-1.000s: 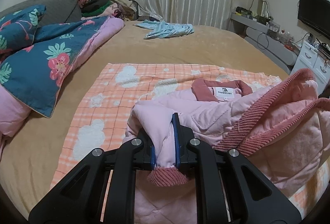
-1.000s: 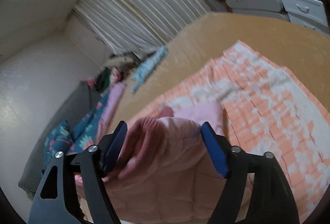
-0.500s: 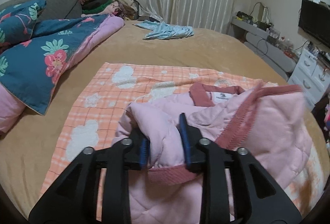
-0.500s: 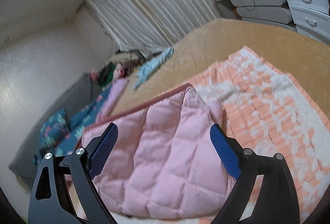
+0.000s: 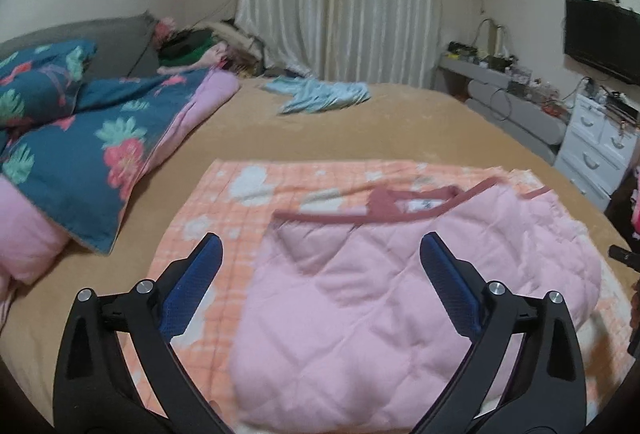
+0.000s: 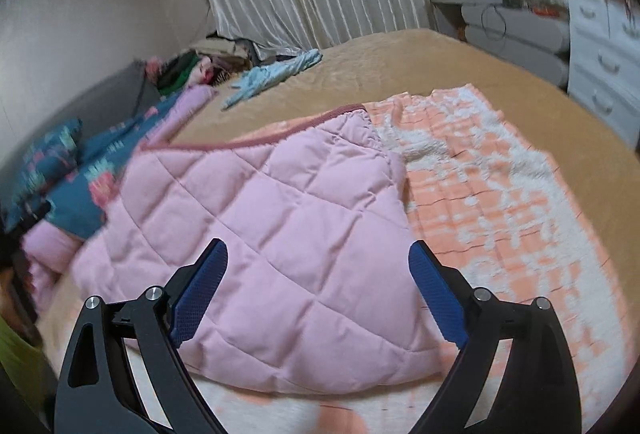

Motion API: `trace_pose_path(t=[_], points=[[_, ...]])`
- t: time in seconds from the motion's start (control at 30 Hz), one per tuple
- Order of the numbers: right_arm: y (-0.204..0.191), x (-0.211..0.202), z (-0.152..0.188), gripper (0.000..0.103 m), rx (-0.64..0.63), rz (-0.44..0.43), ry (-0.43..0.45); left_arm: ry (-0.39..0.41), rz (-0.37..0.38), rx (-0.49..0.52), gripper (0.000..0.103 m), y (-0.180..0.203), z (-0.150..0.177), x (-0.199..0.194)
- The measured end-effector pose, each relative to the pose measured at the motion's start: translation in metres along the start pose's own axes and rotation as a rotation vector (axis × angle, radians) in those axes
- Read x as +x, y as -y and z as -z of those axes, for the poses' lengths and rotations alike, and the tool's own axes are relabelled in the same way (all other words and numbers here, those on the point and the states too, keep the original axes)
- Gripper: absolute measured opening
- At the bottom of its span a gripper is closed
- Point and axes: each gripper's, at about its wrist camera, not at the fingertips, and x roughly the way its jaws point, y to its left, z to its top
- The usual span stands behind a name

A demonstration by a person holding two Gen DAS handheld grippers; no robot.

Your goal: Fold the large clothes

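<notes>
A pink quilted jacket with a dark pink trim lies folded flat on an orange checked blanket on the bed. My left gripper hovers just over the jacket's left part. Its jaws are opening wide and press on nothing; the fabric lies below them. In the right wrist view the same jacket spreads over the blanket. My right gripper hangs open above the jacket's near edge, with its blue pads apart from the cloth.
A blue floral duvet is bunched along the bed's left side. A light blue garment lies at the far end by a pile of clothes. White drawers and a television stand right of the bed.
My left gripper let go of the jacket's cuff and spread its jaws wide. The lifted half of the jacket dropped flat. My right gripper rolled, sank toward the jacket and widened.
</notes>
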Motion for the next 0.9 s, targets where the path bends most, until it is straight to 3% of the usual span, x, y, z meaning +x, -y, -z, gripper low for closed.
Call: trace_pose_path(t=[0.17, 0.43, 0.6, 0.7, 0.8, 0.83, 0.87, 0.9], points=[[-0.003, 0.004, 0.011, 0.093, -0.078, 0.079, -0.013, -0.105, -0.006, -0.081, 0.094, -0.034, 0.036, 0.018], [0.006, 0.038, 0.02, 0.094, -0.144, 0.177, -0.132, -0.261, 0.145, -0.248, 0.094, -0.061, 0.094, 0.049], [0.013, 0.057, 0.017, 0.094, -0.156, 0.182, -0.17, -0.283, 0.198, -0.246, 0.094, -0.048, 0.106, 0.057], [0.016, 0.068, 0.015, 0.094, -0.144, 0.165, -0.19, -0.282, 0.179, -0.213, 0.092, -0.038, 0.104, 0.058], [0.018, 0.077, 0.015, 0.092, -0.128, 0.158, -0.201, -0.265, 0.16, -0.19, 0.057, -0.03, 0.102, 0.054], [0.017, 0.078, 0.017, 0.089, -0.132, 0.153, -0.198, -0.254, 0.146, -0.171, 0.045, -0.026, 0.1, 0.051], [0.015, 0.078, 0.018, 0.078, -0.136, 0.143, -0.195, -0.247, 0.14, -0.157, 0.035, -0.023, 0.1, 0.05], [0.013, 0.078, 0.021, 0.073, -0.137, 0.121, -0.193, -0.237, 0.131, -0.138, 0.031, -0.02, 0.097, 0.048]])
